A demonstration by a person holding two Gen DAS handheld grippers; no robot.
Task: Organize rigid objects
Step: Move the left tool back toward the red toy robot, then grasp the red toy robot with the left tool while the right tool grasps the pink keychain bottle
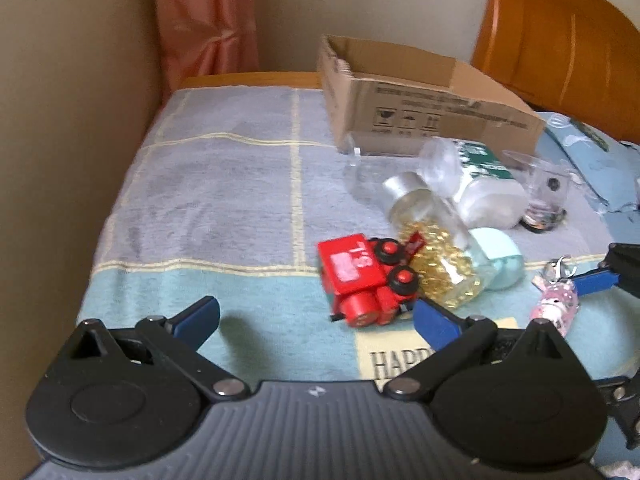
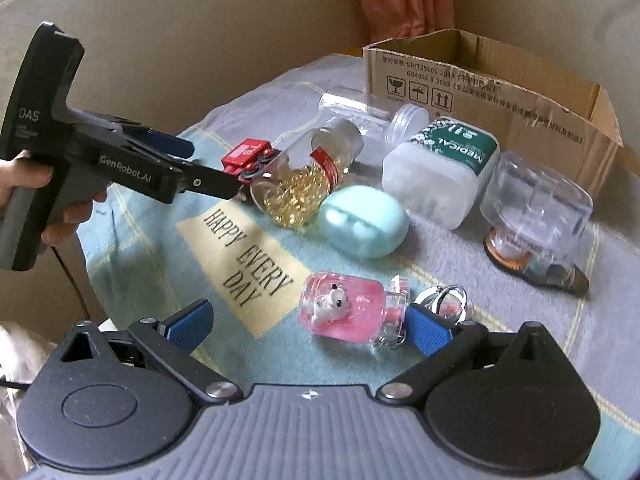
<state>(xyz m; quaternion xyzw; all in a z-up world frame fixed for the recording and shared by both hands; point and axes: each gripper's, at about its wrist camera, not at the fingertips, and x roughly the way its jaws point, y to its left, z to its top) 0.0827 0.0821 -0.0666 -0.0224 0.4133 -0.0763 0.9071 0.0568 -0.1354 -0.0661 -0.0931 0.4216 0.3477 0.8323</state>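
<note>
Toy train (image 1: 362, 278) (red) between open fingers (image 1: 196, 318)

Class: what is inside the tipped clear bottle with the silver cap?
The bottle holds yellow capsules, heaped at its lower end. A red label hides part of the inside.

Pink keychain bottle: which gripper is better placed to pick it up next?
Right, probably. The right gripper is open, with the pink keychain bottle lying just ahead between its fingers. The left gripper is also open but sits by the red toy truck, farther from the bottle.
</note>
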